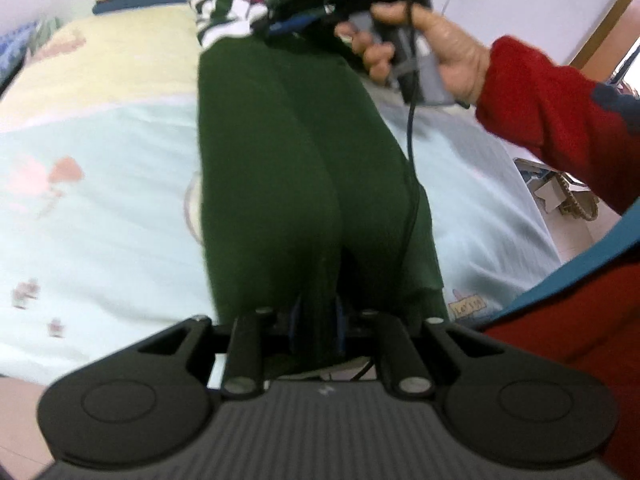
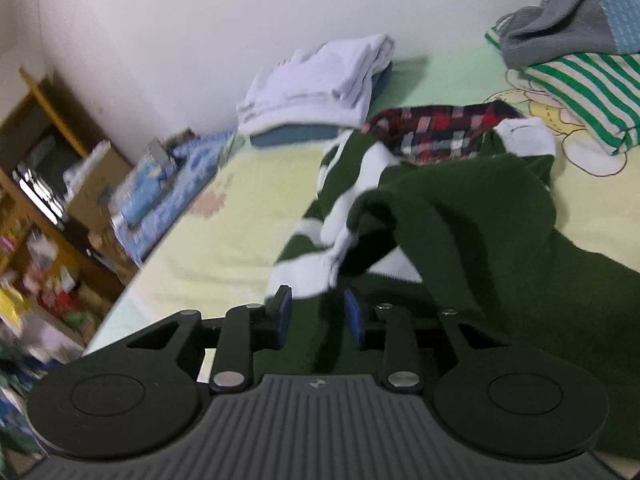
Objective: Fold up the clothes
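Green sweater (image 1: 304, 152) pinched in left tongs (image 1: 318, 332) on bed (image 1: 100, 208).

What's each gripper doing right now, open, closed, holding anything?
Left gripper: closed on the green garment.
Right gripper: open, green garment lying between its fingers, not pinched.

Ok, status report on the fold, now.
Left gripper shut on green garment. Right gripper open over its striped end. Plaid cloth beyond; touching or not, unclear.

Matt dark-green knit sweater (image 2: 472, 216) lies on a smooth printed cotton bedsheet (image 1: 100, 200).
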Tool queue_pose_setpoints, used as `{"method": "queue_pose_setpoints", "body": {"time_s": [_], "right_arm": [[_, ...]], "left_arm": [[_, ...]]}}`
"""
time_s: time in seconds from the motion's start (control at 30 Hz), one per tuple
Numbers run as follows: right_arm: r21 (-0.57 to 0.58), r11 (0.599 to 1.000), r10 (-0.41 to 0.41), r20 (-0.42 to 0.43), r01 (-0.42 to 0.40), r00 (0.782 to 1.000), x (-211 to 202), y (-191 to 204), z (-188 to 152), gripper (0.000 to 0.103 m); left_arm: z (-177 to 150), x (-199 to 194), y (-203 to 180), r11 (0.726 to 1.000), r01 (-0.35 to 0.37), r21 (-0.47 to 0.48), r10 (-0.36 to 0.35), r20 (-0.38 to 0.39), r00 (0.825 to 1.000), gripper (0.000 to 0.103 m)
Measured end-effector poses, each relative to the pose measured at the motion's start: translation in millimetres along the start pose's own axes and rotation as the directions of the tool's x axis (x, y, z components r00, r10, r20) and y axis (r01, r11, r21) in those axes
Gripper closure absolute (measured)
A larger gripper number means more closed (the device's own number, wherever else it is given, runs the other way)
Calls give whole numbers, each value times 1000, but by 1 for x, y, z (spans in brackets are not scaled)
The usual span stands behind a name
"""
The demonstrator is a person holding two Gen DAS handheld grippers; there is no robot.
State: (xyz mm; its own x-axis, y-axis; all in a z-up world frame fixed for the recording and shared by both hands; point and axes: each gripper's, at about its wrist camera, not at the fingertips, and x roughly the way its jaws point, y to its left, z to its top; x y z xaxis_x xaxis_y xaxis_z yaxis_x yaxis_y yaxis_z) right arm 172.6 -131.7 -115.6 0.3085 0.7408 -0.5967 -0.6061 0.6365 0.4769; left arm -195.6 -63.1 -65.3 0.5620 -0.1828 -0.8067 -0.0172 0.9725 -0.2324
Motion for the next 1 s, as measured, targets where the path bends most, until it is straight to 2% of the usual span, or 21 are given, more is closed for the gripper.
{"method": "queue_pose_setpoints", "body": {"time_s": [0.07,0.13,0.3,0.33,0.4,0.5,0.57,0.63,0.7,0.77,0.8,0.83,0.9,1.0], "right_arm": [[-20,999,-43,4,43,999,5,1,-3,92],[-34,995,-92,34,93,995,8,0,-4,103],[-2,993,-115,32,115,993,8,-10,-6,103],[3,993,-115,36,115,993,3,-10,-5,103],[4,994,-108,55,108,993,-10,-7,-5,96],[-34,999,-8,37,9,999,-19,7,-7,93],[-64,997,47,12,-46,999,-19,16,-11,90],[-97,993,57,-24,-59,998,-9,25,-17,84],[-114,993,38,-49,-43,998,1,28,-24,84],[-103,995,-8,-46,4,999,5,23,-29,88],[-90,996,-27,-46,23,999,5,19,-30,98],[-77,997,-30,-45,27,999,4,14,-30,103],[-55,998,-29,-46,27,999,-1,11,-27,102],[-17,997,-73,-3,73,997,-15,5,-23,81]], "left_arm": [[2,-7,1,1000,-5,4,5,9,1000,94],[5,-15,3,1000,-10,8,10,18,1000,93],[18,6,4,1000,1,12,-1,26,1000,93],[18,16,5,1000,5,13,-5,9,1000,93],[17,38,6,1000,13,16,-12,-36,999,93],[10,55,7,999,-10,49,13,-73,997,93],[12,56,9,999,-2,54,6,-87,996,89],[14,57,10,997,3,77,6,-104,995,85],[17,59,10,994,8,109,6,-123,992,84],[31,55,14,989,5,149,12,-118,993,84],[41,50,19,985,-4,172,22,-100,995,84],[53,45,24,980,-19,196,34,-75,997,83],[78,34,36,969,-49,243,57,-24,998,76],[134,35,63,940,-95,328,85,46,995,75]]}}
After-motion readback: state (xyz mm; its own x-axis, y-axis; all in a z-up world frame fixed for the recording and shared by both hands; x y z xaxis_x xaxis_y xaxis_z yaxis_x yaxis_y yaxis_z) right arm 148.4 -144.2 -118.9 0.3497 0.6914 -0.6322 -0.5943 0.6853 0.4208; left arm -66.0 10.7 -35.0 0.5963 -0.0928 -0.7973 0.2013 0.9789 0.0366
